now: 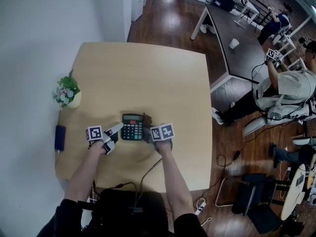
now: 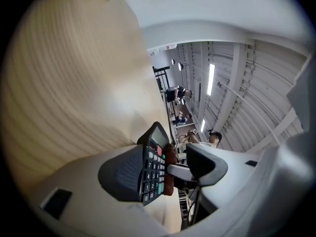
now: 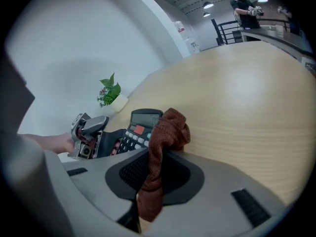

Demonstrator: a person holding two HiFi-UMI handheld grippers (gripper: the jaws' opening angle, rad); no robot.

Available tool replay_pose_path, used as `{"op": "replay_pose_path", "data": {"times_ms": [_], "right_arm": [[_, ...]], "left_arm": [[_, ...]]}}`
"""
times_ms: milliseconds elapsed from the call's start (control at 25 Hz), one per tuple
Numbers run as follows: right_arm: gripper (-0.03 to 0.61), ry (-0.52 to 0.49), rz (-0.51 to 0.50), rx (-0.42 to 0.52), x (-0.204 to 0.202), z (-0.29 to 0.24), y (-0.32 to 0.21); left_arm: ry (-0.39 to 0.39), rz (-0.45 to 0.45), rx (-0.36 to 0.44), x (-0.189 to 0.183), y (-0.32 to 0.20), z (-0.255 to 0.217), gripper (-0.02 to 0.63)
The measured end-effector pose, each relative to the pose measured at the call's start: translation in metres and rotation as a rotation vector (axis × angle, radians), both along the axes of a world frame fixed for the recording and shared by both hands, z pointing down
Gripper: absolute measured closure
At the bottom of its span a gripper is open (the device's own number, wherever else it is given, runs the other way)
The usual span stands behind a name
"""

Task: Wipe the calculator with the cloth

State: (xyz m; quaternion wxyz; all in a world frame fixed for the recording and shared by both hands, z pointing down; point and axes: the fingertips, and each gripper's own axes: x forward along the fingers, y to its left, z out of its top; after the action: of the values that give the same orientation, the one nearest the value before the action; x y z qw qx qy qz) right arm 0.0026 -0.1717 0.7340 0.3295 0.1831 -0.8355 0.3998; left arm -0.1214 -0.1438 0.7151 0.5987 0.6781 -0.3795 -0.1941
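Gaping left gripper (image 1: 115, 136) jaws sit just beside calculator (image 1: 132, 128).

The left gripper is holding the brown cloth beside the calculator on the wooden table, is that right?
No, the right gripper holds the brown cloth, as the right gripper view shows. It is beside the calculator on the wooden table.
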Motion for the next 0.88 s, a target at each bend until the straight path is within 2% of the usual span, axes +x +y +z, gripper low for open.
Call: {"op": "replay_pose_path", "data": {"times_ms": [200, 880], "right_arm": [[0.512, -0.034, 0.032, -0.01, 0.004, -0.002, 0.001], [0.512, -0.042, 0.082, -0.044, 0.007, -0.002, 0.026]], "left_arm": [[0.067, -0.017, 0.001, 0.001, 0.001, -0.003, 0.331], [0.055, -0.003, 0.011, -0.002, 0.008, -0.004, 0.331]]}}
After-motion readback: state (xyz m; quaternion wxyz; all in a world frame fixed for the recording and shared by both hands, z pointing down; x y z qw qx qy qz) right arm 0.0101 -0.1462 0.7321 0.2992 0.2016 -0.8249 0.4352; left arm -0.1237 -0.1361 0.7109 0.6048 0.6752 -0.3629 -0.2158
